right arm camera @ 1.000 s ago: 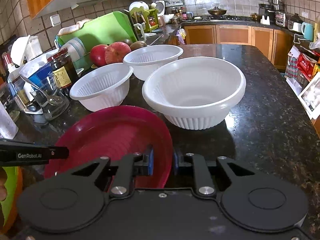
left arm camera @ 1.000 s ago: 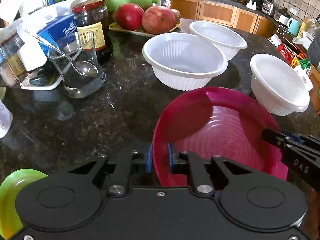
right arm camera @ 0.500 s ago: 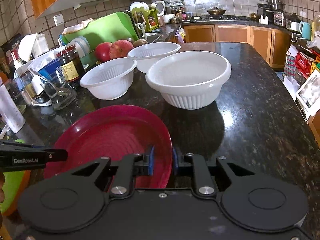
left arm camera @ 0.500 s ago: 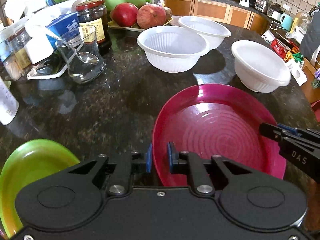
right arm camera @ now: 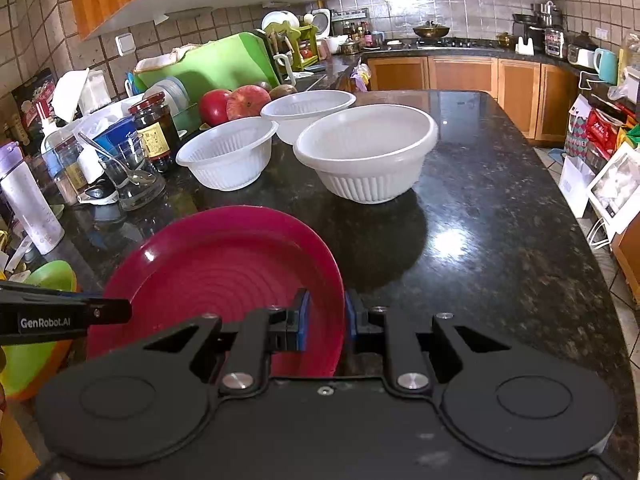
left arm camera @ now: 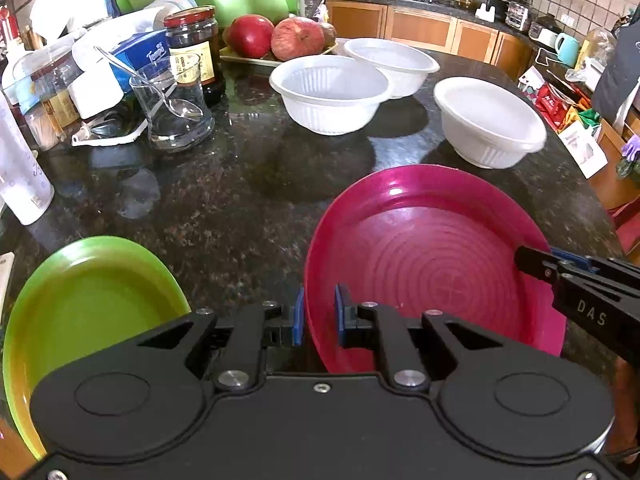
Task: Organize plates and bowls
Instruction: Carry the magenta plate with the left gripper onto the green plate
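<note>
A magenta plate (left arm camera: 432, 264) (right arm camera: 224, 264) hangs a little above the dark counter, held from both sides. My left gripper (left arm camera: 319, 314) is shut on its left rim. My right gripper (right arm camera: 325, 322) is shut on its right rim and also shows at the right of the left wrist view. A green plate (left arm camera: 84, 304) (right arm camera: 40, 280) lies on the counter left of the magenta one. Three white ribbed bowls stand farther back: one at the right (left arm camera: 488, 124) (right arm camera: 366, 148), one in the middle (left arm camera: 330, 92) (right arm camera: 226, 152), one behind (left arm camera: 390, 62) (right arm camera: 308, 112).
Clutter lines the left side: a glass with a spoon (left arm camera: 172, 108), a dark jar (left arm camera: 194, 48), a tissue pack (left arm camera: 136, 54), a white bottle (left arm camera: 18, 176). A tray of apples (left arm camera: 276, 38) sits at the back. The granite counter (right arm camera: 500, 248) ends at the right.
Both grippers have carried the magenta plate back toward the near edge. The bowls have receded and the green plate has come far more into view at the lower left.
</note>
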Available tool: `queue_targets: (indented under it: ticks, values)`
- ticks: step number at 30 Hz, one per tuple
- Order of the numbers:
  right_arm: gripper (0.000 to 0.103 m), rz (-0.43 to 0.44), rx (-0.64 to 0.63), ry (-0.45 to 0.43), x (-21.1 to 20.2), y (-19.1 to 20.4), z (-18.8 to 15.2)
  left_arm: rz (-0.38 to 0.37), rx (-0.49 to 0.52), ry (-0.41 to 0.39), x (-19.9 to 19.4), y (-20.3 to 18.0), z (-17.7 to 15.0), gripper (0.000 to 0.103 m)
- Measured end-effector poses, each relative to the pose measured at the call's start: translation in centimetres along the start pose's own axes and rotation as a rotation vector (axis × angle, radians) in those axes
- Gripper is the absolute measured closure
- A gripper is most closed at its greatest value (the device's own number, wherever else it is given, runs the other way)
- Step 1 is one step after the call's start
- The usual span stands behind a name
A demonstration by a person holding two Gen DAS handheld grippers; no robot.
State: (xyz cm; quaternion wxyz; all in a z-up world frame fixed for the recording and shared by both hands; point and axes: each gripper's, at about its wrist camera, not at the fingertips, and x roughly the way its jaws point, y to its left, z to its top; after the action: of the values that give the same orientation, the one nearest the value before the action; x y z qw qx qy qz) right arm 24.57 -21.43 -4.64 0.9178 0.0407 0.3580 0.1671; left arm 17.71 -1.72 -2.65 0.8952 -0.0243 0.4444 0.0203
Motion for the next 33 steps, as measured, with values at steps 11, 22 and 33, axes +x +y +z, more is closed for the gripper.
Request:
queue_targets:
  ticks: [11,22,33]
  values:
    - [0.082,0.000,-0.031,-0.011,-2.6,-1.1,-2.1,-0.004,-0.022,-0.023,-1.6,-1.9,-2.5,0.083]
    - [0.082,0.013,-0.043,-0.032,-3.8,0.7,-2.7,0.009,-0.042,-0.037,-3.2,-1.3,-3.9,0.083]
    - [0.082,0.069,-0.077,-0.076,-4.4,7.7,-2.2,0.056,-0.059,-0.101,-6.6,4.4,-4.1,0.083]
